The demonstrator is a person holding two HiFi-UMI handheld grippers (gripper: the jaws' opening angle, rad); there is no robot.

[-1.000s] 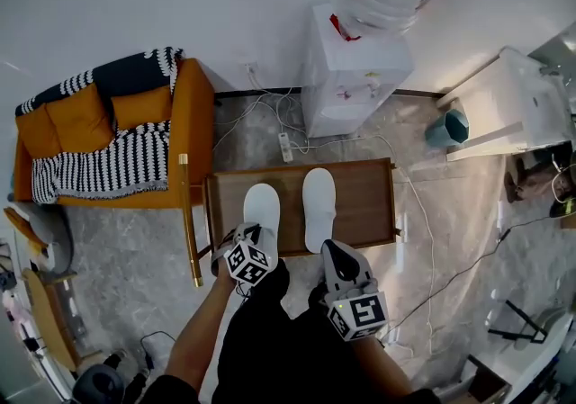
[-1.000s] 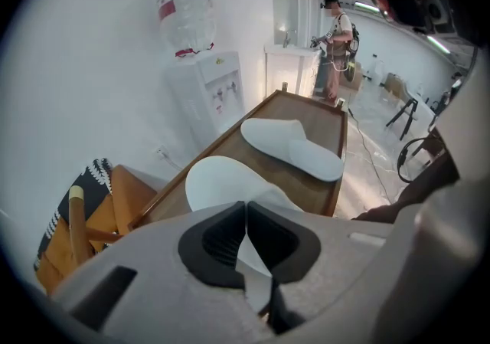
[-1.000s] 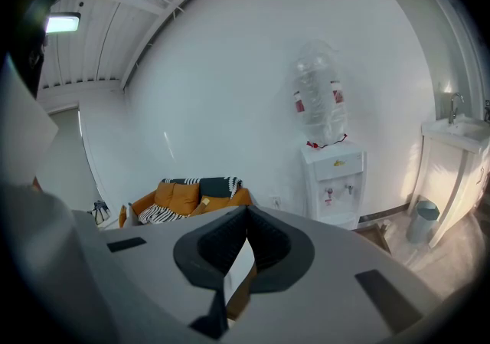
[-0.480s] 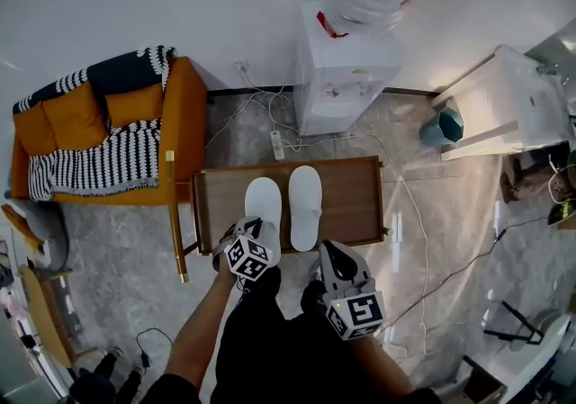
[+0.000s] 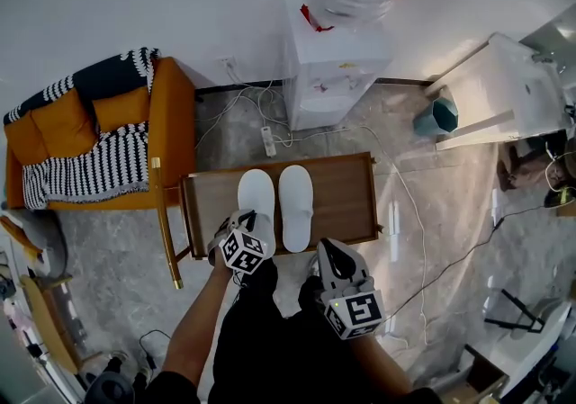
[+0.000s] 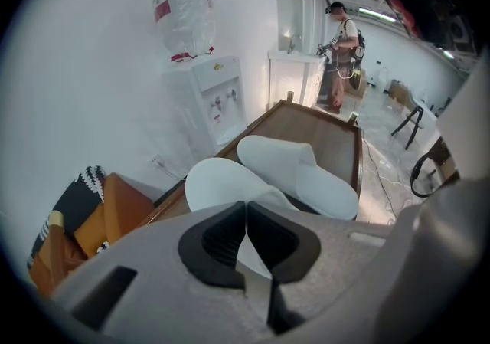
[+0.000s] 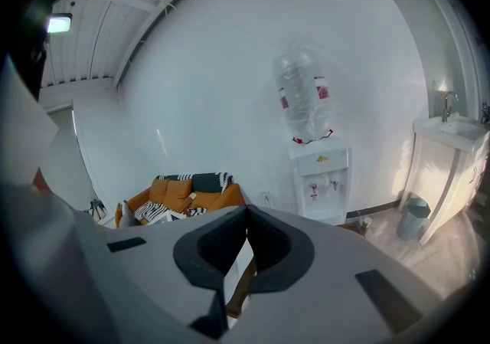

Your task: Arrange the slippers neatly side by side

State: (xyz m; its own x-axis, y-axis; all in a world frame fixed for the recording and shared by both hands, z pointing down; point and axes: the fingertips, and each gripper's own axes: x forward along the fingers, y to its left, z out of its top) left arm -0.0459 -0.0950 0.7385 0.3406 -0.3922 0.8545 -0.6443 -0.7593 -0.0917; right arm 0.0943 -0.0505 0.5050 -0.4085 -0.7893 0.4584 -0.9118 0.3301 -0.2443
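Two white slippers lie side by side on a low wooden table [image 5: 346,200], toes pointing away from me. The left slipper [image 5: 255,195] [image 6: 218,181] almost touches the right slipper [image 5: 295,206] [image 6: 306,170]. My left gripper [image 5: 252,224] [image 6: 246,212] is shut, and its tips sit over the left slipper's heel. I see nothing between its pads. My right gripper [image 5: 326,251] [image 7: 246,216] is shut and empty. It hangs at the table's near edge, just right of the right slipper's heel and not touching it.
A water dispenser [image 5: 331,69] [image 7: 321,178] stands at the wall behind the table, with cables and a power strip [image 5: 267,139] on the floor. An orange sofa [image 5: 90,141] is at the left and a white basin cabinet [image 5: 504,92] at the right. A person [image 6: 341,51] stands far off.
The left slipper has slid right across the table, closing the gap to the right slipper, with my left gripper at its heel. Both grippers stayed shut.
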